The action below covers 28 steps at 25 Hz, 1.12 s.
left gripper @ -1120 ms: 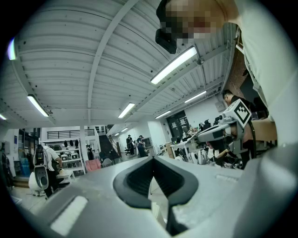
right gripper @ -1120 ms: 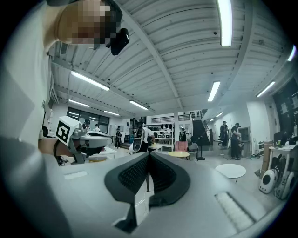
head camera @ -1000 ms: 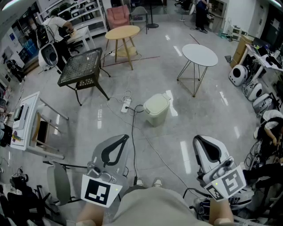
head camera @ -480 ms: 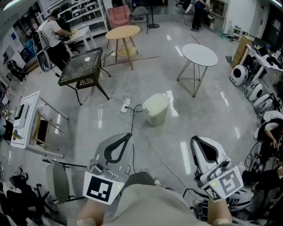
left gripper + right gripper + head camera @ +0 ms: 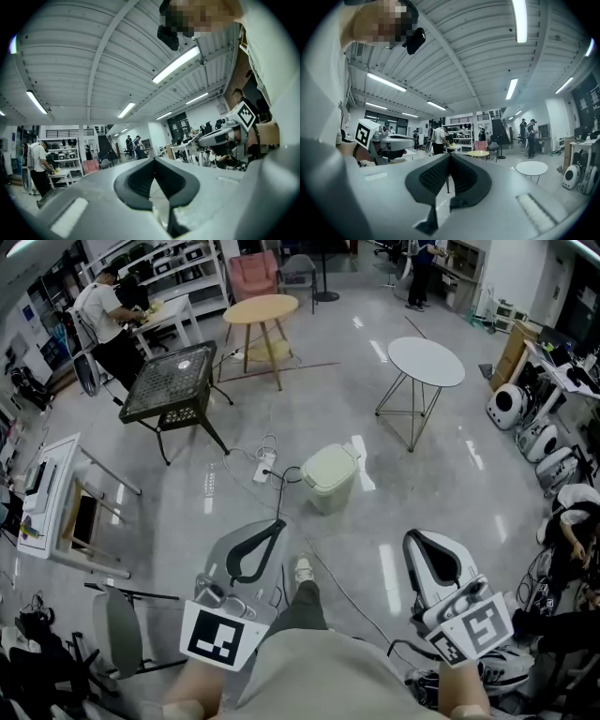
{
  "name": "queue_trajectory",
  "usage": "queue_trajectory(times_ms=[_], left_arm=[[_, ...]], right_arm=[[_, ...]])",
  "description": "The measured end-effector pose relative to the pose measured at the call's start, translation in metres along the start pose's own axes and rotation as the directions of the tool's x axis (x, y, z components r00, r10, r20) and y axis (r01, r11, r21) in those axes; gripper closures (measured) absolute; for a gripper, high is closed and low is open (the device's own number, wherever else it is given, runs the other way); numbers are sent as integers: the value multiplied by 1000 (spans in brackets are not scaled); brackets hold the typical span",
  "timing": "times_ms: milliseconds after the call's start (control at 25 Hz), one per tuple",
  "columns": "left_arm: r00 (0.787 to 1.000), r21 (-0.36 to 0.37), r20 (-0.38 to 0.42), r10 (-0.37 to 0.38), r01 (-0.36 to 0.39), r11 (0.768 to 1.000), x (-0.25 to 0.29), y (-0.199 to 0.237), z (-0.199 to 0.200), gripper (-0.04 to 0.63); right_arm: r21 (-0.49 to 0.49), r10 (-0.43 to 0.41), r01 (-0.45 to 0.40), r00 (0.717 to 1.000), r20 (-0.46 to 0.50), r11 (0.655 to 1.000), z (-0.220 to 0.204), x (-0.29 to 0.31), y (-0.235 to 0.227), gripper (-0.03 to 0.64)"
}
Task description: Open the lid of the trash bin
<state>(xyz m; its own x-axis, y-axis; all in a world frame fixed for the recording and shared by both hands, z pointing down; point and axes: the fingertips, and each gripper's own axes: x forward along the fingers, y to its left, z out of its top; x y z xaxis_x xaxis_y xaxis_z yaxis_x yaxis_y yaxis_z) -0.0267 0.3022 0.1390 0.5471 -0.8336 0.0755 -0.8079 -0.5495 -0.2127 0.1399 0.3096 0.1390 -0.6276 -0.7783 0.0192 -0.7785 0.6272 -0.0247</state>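
Observation:
The trash bin is a small pale green one with its lid down, standing on the grey floor in the middle of the head view. Both grippers are held low and near my body, well short of the bin. My left gripper points toward it with the jaws closed tip to tip and nothing between them. My right gripper hangs to the bin's lower right, also shut and empty. In the left gripper view the left gripper aims up at the ceiling; the right gripper does the same in its own view. Neither gripper view shows the bin.
A white power strip and black cables lie on the floor just left of the bin. A black mesh table, a yellow round table and a white round table stand beyond. My shoe steps forward.
I have stepped forward: a leg and shoe now show between the grippers, and the bin sits slightly nearer. Both grippers stay shut and low. A person at the back left has moved.

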Motion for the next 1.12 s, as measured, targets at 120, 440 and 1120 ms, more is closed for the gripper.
queue_trajectory(times_ms=[120, 440, 1120], left_arm=[[1000, -13, -8, 3, -3, 1000, 17, 19, -7, 594], [1000, -36, -24, -1, 0, 999, 84, 95, -32, 594], [993, -52, -70, -91, 88, 995, 233, 253, -81, 594]], right_arm=[[4, -2, 2, 1000, -10, 1000, -4, 24, -11, 614], [14, 3, -2, 998, -62, 1000, -17, 122, -47, 614], [30, -65, 69, 990, -124, 997, -25, 330, -133, 614]])
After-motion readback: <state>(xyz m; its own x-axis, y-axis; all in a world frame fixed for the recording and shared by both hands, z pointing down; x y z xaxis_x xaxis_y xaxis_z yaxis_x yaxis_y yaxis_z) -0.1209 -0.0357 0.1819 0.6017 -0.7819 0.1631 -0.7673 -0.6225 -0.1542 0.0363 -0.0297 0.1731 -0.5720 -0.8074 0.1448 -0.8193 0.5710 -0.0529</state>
